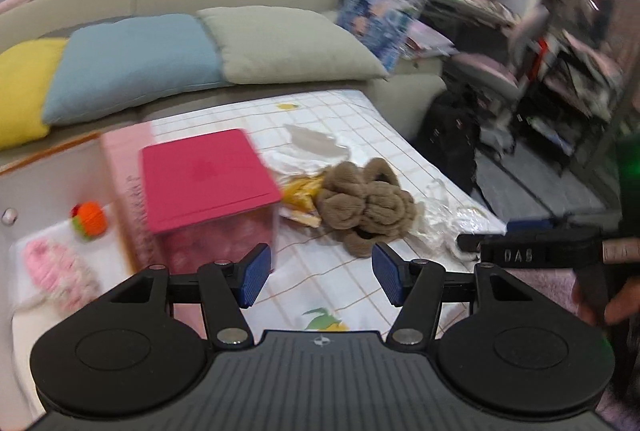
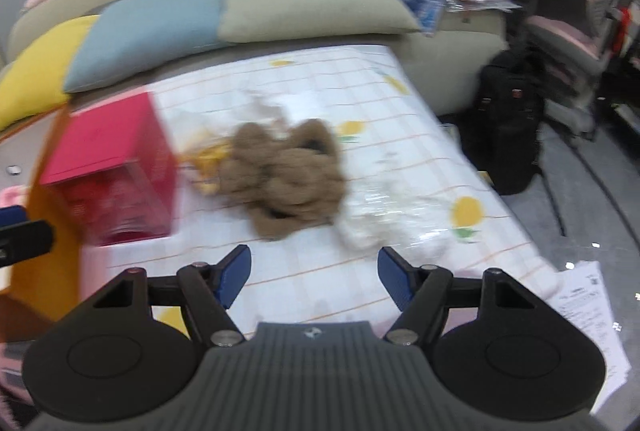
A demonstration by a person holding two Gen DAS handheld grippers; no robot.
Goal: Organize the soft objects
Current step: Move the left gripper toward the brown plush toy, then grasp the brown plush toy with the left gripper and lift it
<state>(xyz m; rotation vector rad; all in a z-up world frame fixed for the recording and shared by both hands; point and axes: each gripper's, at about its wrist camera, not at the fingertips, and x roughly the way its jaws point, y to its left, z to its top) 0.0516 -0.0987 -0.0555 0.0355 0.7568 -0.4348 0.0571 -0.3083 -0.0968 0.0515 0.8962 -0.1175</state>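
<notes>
A brown fuzzy soft bundle (image 1: 366, 207) lies on the white checked table cover (image 1: 344, 283), also in the right wrist view (image 2: 286, 175). Left of it stands a pink-lidded clear box (image 1: 208, 183), seen again in the right wrist view (image 2: 108, 167). My left gripper (image 1: 322, 275) is open and empty, just short of the bundle. My right gripper (image 2: 314, 277) is open and empty, a little before the bundle; it shows from the side in the left wrist view (image 1: 520, 251). A pink soft item (image 1: 56, 271) and an orange-green ball (image 1: 90, 221) lie at far left.
Crinkled clear plastic (image 2: 396, 219) and yellow wrapping (image 1: 302, 197) lie beside the bundle. Yellow, blue and grey pillows (image 1: 136, 63) line the sofa behind. A black backpack (image 2: 508, 127) stands on the floor at right, with papers (image 2: 592, 315) near the table corner.
</notes>
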